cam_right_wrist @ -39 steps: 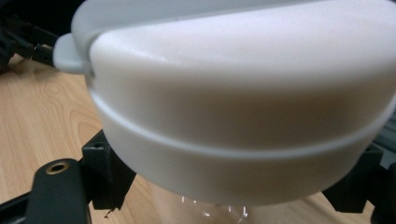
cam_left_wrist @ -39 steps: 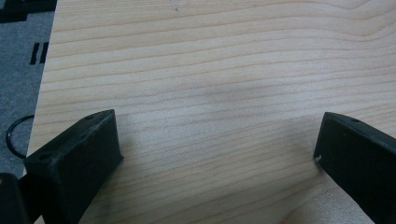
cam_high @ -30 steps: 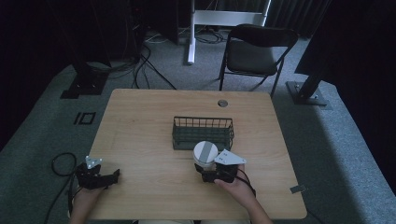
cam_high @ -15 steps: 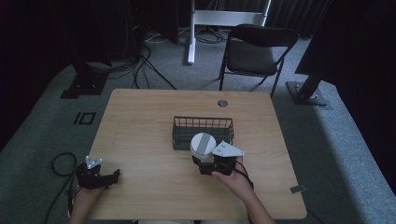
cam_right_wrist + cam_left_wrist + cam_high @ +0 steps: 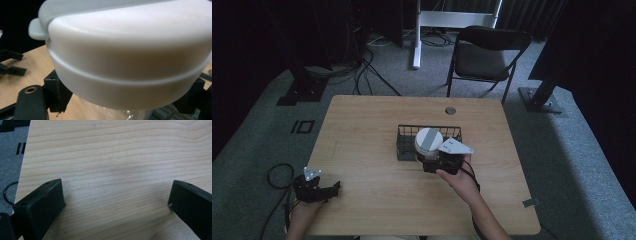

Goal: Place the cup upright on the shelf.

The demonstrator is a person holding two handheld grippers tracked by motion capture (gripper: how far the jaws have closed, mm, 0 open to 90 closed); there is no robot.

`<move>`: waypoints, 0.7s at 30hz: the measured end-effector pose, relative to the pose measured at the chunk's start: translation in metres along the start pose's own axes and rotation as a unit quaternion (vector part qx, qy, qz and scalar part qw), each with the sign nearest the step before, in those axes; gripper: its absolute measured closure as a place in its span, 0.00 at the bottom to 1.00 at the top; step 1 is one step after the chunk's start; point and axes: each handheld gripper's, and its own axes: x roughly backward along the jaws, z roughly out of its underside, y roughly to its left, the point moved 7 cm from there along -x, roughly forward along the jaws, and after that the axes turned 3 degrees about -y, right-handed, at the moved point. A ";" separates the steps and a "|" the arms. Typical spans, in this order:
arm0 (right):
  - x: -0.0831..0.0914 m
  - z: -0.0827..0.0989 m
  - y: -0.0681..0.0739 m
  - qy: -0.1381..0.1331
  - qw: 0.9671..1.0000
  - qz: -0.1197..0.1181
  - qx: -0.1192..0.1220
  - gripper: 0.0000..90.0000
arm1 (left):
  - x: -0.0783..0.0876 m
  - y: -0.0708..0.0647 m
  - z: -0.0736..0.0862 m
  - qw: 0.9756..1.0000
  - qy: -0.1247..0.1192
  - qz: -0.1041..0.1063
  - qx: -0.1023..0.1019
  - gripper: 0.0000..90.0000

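Over the basket [image 5: 404,142]: your right gripper [image 5: 432,161] clamps the white jar [image 5: 428,141] low, lid clear for dropping in.
Table [image 5: 362,125] corner: your left gripper [image 5: 334,187] rests wide open, empty, out of the way.

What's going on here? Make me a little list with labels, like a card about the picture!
table: light wood
basket: dark wire basket near the table's middle
held thing: white lidded jar, at the basket's near edge
right claw: right gripper, closed on the jar
left claw: left gripper, open, holding nothing, at the table's near left edge
behind the table: black folding chair
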 end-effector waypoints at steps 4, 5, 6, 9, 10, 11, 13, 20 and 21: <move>-0.004 -0.006 -0.008 -0.002 1.000 0.020 -0.001 0.20 | 0.000 0.000 0.000 1.000 0.000 0.000 0.000 0.01; -0.004 -0.008 -0.010 -0.003 1.000 0.023 -0.004 0.20 | 0.000 0.000 0.000 1.000 0.000 0.000 0.000 0.01; -0.005 -0.010 -0.013 -0.005 1.000 0.028 -0.008 0.20 | 0.000 0.000 0.000 1.000 0.000 0.000 0.000 0.01; -0.007 -0.015 -0.019 -0.007 0.999 0.044 -0.006 0.20 | 0.000 0.000 0.000 1.000 0.000 0.000 0.000 0.01; -0.009 -0.017 -0.021 -0.009 0.999 0.049 -0.009 0.20 | 0.000 0.000 0.000 1.000 0.000 0.000 0.000 0.01; -0.009 -0.018 -0.023 -0.008 0.998 0.054 -0.007 0.20 | 0.000 0.000 0.000 1.000 0.000 0.000 0.000 0.01; -0.011 -0.020 -0.027 -0.010 0.998 0.063 -0.012 0.20 | 0.000 0.000 0.000 1.000 0.000 0.000 0.000 0.01; -0.017 -0.024 -0.042 -0.012 0.993 0.112 -0.035 0.20 | 0.000 0.000 0.000 1.000 0.000 0.000 0.000 0.01; -0.018 -0.024 -0.045 -0.012 0.992 0.122 -0.037 0.20 | 0.000 0.000 0.000 1.000 0.000 0.000 0.000 0.01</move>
